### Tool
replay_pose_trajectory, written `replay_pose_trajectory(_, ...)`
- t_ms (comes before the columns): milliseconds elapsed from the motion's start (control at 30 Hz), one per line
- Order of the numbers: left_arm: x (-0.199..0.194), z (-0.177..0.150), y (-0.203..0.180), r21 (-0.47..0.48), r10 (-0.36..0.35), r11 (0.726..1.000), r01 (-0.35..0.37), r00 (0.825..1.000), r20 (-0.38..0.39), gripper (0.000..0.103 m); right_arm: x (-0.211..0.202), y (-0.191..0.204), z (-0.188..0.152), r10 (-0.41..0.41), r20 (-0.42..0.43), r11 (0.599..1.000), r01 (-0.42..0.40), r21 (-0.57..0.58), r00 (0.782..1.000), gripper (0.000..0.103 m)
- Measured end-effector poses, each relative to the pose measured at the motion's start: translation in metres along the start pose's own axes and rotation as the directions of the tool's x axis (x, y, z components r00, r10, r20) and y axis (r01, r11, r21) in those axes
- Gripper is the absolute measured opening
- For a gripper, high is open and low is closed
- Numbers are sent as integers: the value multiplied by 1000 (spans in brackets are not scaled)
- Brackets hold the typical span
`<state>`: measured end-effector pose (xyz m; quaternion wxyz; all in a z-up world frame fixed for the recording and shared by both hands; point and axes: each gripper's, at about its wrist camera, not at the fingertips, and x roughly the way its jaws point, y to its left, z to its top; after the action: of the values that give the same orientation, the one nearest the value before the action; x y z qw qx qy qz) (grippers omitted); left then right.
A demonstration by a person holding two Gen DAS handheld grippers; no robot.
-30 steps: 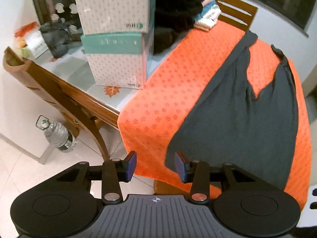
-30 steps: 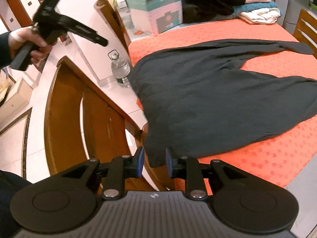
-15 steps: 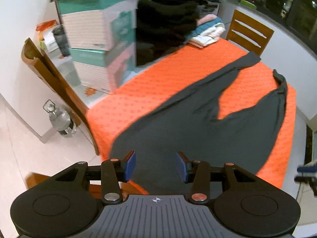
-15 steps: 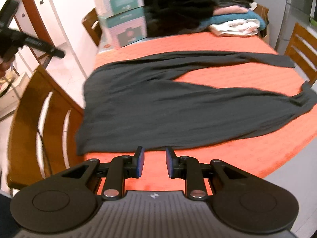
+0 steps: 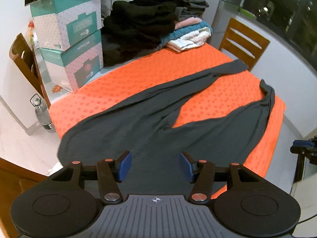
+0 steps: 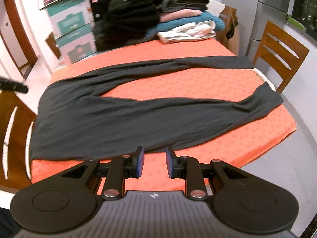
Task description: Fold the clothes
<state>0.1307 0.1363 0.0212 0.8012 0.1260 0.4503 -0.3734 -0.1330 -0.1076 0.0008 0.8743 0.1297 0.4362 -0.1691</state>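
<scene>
Dark grey trousers (image 5: 138, 130) lie flat on the orange table cloth (image 5: 158, 75), waist at the near left, both legs spread toward the far right. My left gripper (image 5: 155, 166) hovers above the waist end; its jaws are opening, with nothing pressed between the blue pads. In the right wrist view the trousers (image 6: 118, 119) stretch across the cloth (image 6: 198, 83). My right gripper (image 6: 155, 162) hangs over the near table edge just short of the lower leg's hem side, its jaws apart with a narrow empty gap.
A pile of folded clothes (image 5: 158, 23) sits at the far end of the table beside two stacked teal boxes (image 5: 73, 39) with a tablet on top. Wooden chairs (image 5: 243, 43) (image 6: 277, 49) stand around. A water bottle (image 5: 42, 115) is on the floor.
Both grippers swept sideways along the table: the left from the corner by the boxes to over the trousers' waist, the right from the waist corner to the near edge. The left jaws widened.
</scene>
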Motion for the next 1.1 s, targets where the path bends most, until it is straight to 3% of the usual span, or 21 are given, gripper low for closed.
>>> replay_pose_trajectory(367, 48, 16, -20, -98, 77, 992, -75, 997, 17, 59, 52, -94, 88, 14, 1, 999, -14, 34, 1000, 27)
replay_pose_trajectory(733, 95, 40, -45, -213, 65, 975, -67, 998, -19, 60, 110, -173, 158, -4, -53, 1000, 4, -7, 999, 32)
replay_pose_trajectory(933, 124, 30, -74, -295, 107, 947, -129, 990, -90, 60, 145, -223, 192, 9, -74, 999, -12, -52, 997, 33)
replay_pose_trajectory(1100, 145, 26, -112, -365, 168, 906, -213, 974, -152, 60, 187, -281, 223, 27, -94, 996, -35, -87, 995, 33)
